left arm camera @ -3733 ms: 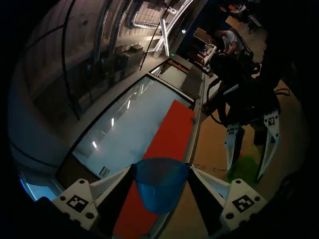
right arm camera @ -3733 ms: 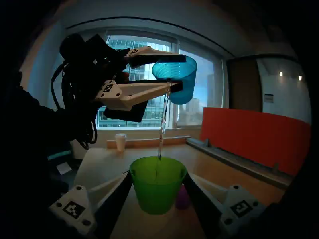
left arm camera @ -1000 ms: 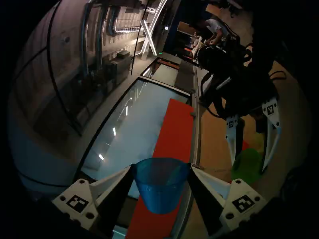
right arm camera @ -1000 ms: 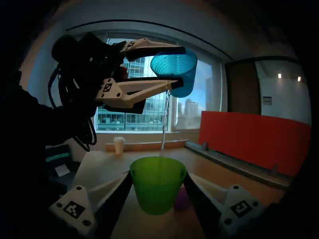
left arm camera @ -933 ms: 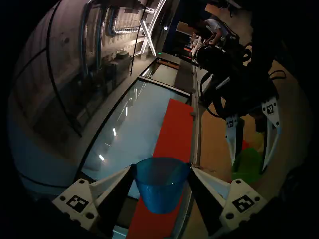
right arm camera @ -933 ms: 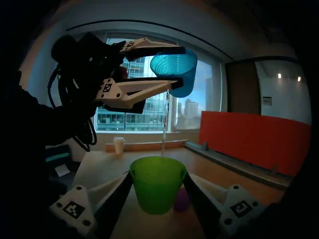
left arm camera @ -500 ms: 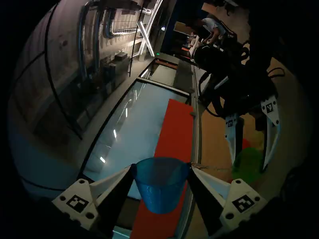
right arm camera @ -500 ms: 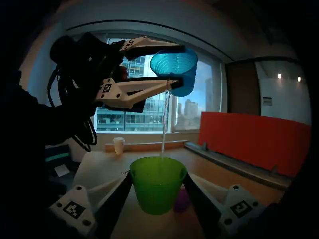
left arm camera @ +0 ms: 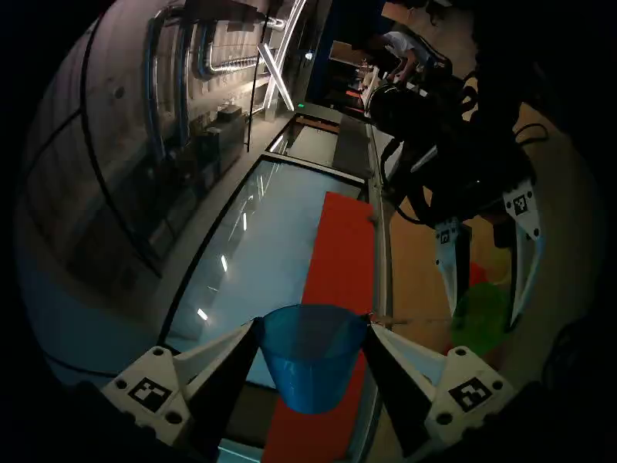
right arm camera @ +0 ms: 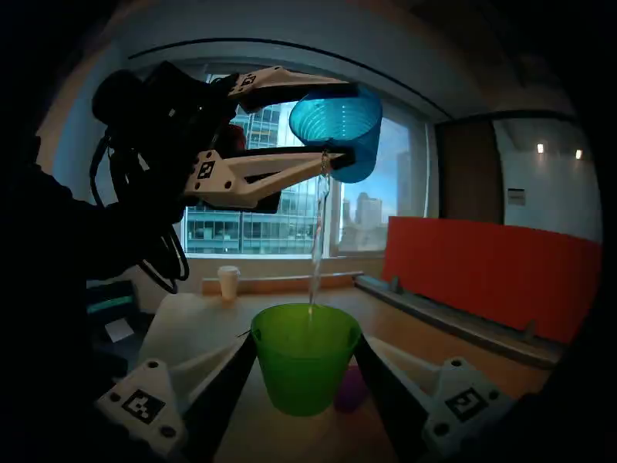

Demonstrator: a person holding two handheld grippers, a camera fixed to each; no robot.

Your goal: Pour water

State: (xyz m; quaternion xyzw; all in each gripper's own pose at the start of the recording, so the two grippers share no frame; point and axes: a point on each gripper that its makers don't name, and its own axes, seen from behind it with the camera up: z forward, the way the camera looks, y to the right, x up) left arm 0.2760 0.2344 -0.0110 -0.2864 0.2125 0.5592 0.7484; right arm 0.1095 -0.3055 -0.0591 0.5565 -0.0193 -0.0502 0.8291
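Observation:
My left gripper (left arm camera: 310, 339) is shut on a blue cup (left arm camera: 310, 356), tipped on its side high over the table. In the right gripper view that blue cup (right arm camera: 339, 133) hangs at the top centre, and a thin stream of water (right arm camera: 316, 231) falls from its lower rim into a green cup (right arm camera: 305, 356). My right gripper (right arm camera: 305, 347) is shut on the green cup, which stands upright. In the left gripper view the green cup (left arm camera: 480, 318) sits far right between the right gripper's white fingers (left arm camera: 447, 262).
A wooden table (right arm camera: 432, 339) runs below, with a red divider panel (right arm camera: 493, 266) along its right side. A white paper cup (right arm camera: 227, 282) stands by the window sill. A small purple object (right arm camera: 352, 390) lies just behind the green cup. A person's dark sleeve (right arm camera: 62, 239) is at left.
The blue cup has tipped a little further and risen slightly. Water keeps streaming into the green cup, which has stayed in place.

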